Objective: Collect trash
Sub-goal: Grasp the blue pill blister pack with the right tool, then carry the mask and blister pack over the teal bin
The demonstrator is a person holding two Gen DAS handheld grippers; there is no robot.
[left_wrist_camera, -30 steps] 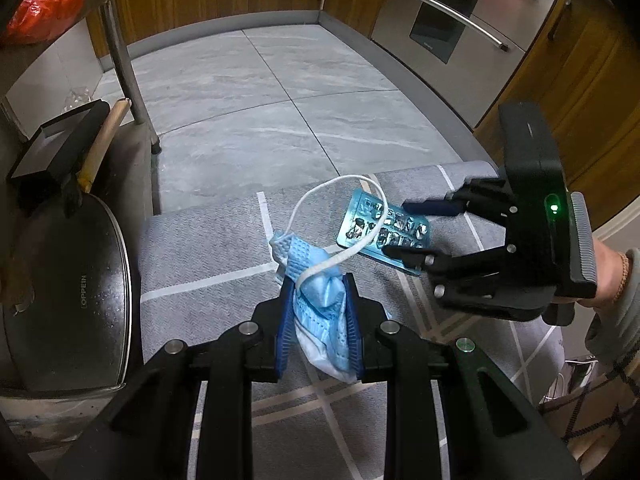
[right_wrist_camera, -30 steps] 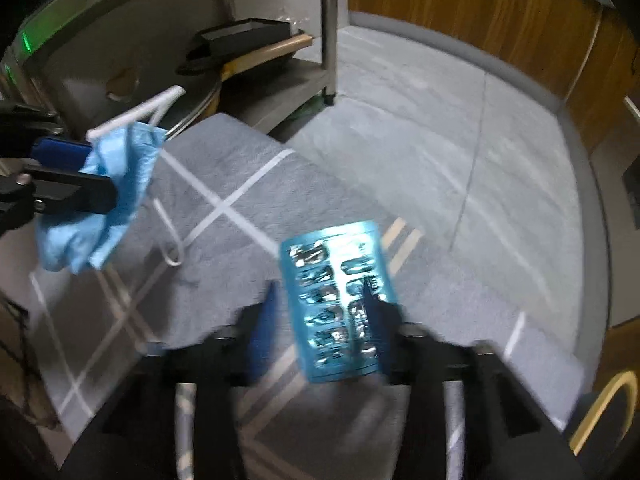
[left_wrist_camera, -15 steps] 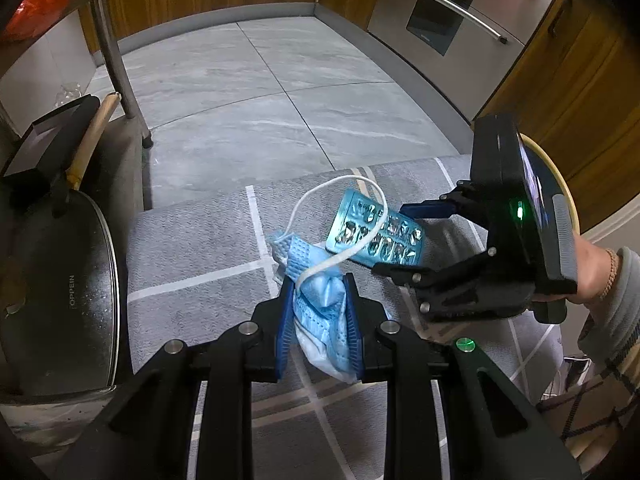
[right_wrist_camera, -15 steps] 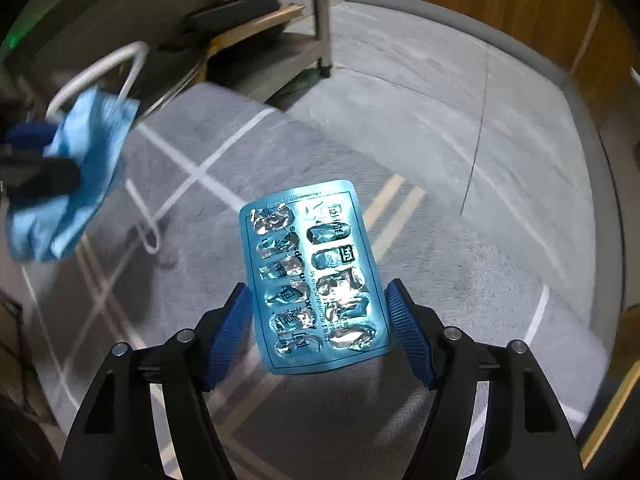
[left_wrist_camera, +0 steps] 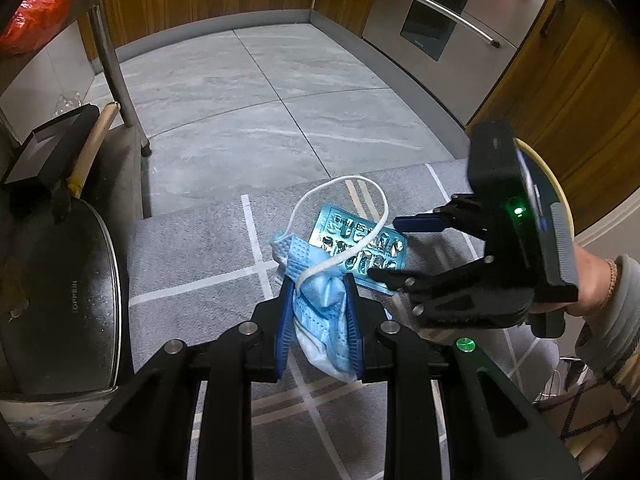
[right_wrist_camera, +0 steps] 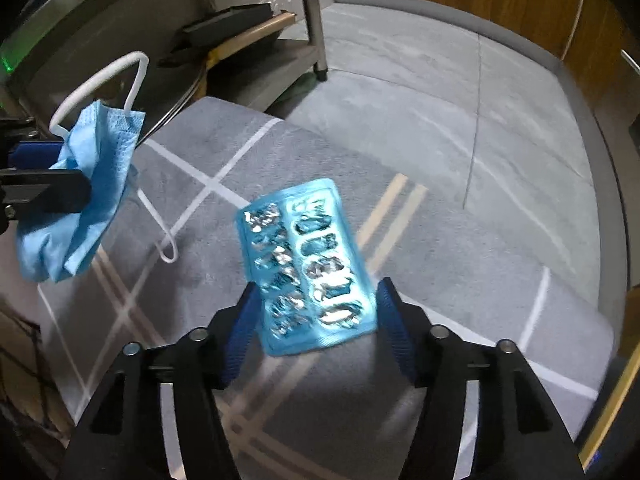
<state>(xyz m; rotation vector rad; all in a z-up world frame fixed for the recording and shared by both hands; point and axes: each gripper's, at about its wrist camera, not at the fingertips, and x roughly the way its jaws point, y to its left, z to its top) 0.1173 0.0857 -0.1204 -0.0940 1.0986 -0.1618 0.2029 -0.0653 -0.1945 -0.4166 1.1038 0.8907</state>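
In the left wrist view, the left gripper (left_wrist_camera: 318, 312) is seen at the lower centre of the frame, its blue pads closed on a crumpled blue face mask (left_wrist_camera: 320, 300), whose white ear loop (left_wrist_camera: 340, 216) arches upward above the fingers. Just right of the mask, a blue blister pack (left_wrist_camera: 360, 246) is held by the right gripper (left_wrist_camera: 386, 248), which enters from the right edge of the frame with a green light lit on its body. A grey rug (left_wrist_camera: 200, 256) with pale lines is spread beneath both, and grey floor tiles (left_wrist_camera: 260, 92) fill the upper centre. A round dark pan lid (left_wrist_camera: 60, 304) is seen at the left edge, a red bag (left_wrist_camera: 28, 16) at the upper left, and a steel oven front (left_wrist_camera: 452, 20) at the upper right. In the right wrist view, the right gripper (right_wrist_camera: 316, 312) is found at the lower centre, its fingers set against the two long edges of the blister pack (right_wrist_camera: 308, 268), which is gripped tilted above the grey rug (right_wrist_camera: 460, 260). The face mask (right_wrist_camera: 84, 196) is seen at the left edge of the frame, pinched by the left gripper (right_wrist_camera: 60, 176), one ear loop (right_wrist_camera: 100, 80) raised and the other hanging down. A metal rack leg (right_wrist_camera: 312, 16) stands at the upper centre.
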